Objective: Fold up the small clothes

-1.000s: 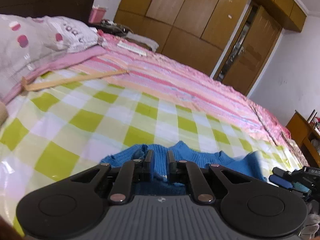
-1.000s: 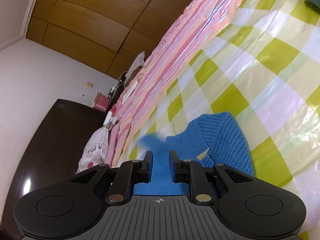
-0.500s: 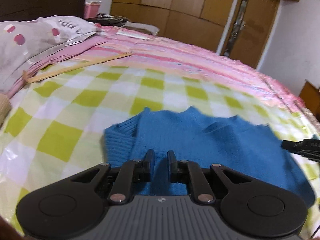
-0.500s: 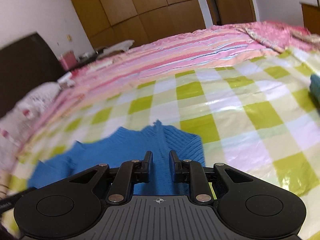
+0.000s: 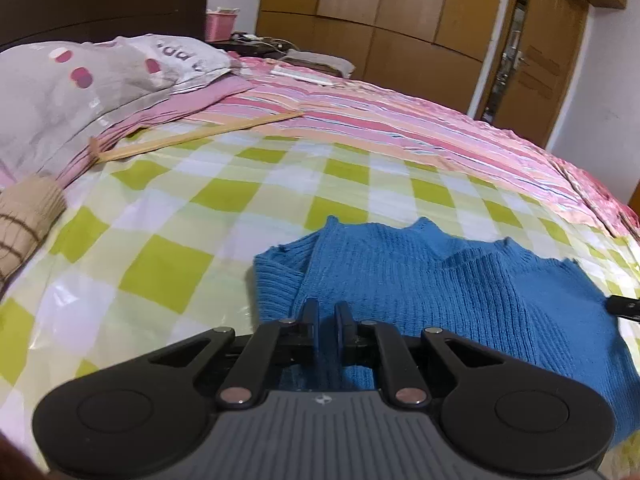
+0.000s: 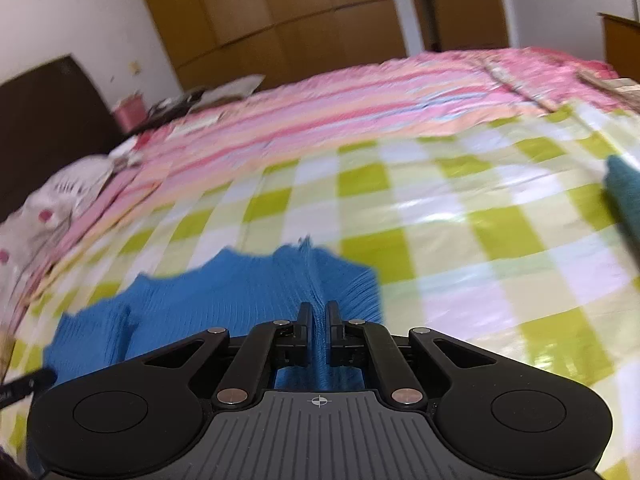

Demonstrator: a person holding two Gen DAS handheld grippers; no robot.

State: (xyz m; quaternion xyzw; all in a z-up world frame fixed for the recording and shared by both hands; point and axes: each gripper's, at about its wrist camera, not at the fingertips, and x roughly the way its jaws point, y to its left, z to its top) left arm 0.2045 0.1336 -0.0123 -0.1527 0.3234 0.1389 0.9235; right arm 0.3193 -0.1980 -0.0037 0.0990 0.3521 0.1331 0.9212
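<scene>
The left gripper [image 5: 326, 312] is pinched tight on the blue sweater's [image 5: 440, 288] near edge. The right gripper [image 6: 319, 314] has its jaws clamped on a raised ridge of the same knit. The sweater lies spread on a green-checked sheet [image 5: 224, 200]. Farther off are a pink striped blanket [image 5: 380, 116], a grey pillow [image 5: 80, 80] and a wooden wardrobe [image 5: 380, 12].
</scene>
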